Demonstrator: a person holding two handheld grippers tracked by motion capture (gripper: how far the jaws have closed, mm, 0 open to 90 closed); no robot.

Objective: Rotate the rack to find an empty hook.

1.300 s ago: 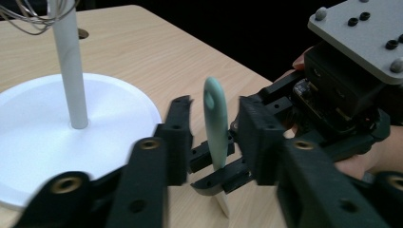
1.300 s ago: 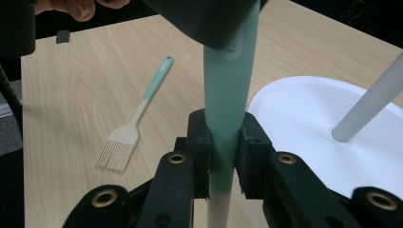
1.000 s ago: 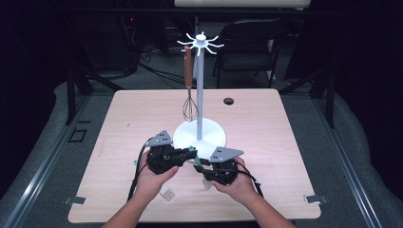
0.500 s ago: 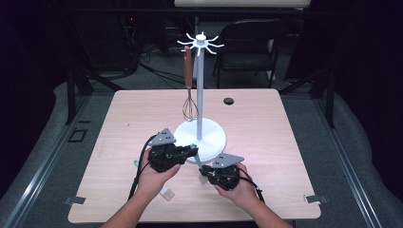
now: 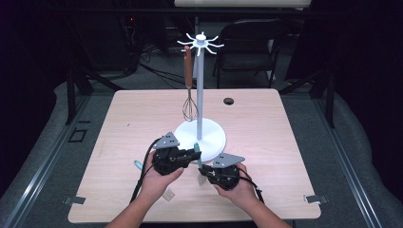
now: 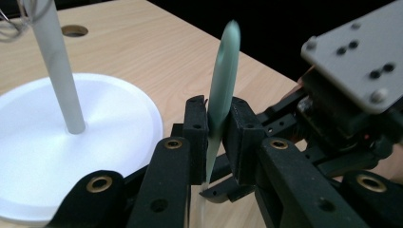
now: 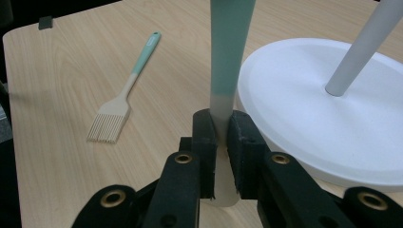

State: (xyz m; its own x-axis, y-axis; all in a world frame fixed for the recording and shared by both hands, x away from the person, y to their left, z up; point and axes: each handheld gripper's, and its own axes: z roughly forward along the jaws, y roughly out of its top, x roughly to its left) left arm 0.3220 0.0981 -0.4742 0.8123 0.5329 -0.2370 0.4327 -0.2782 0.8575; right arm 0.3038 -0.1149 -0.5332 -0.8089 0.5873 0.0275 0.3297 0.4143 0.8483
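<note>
On the table (image 5: 266, 142), right gripper (image 5: 205, 172) has drawn back.

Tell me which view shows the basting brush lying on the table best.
The right gripper view: the basting brush lies flat and whole there, pale bristles, teal handle end, left of the right gripper. The high view gives just its teal tip and bristles beside the left hand, which covers the middle.

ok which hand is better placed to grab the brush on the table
Probably left: the brush lies beside the left hand, though left tool and right tool both clamp the teal utensil.
</note>
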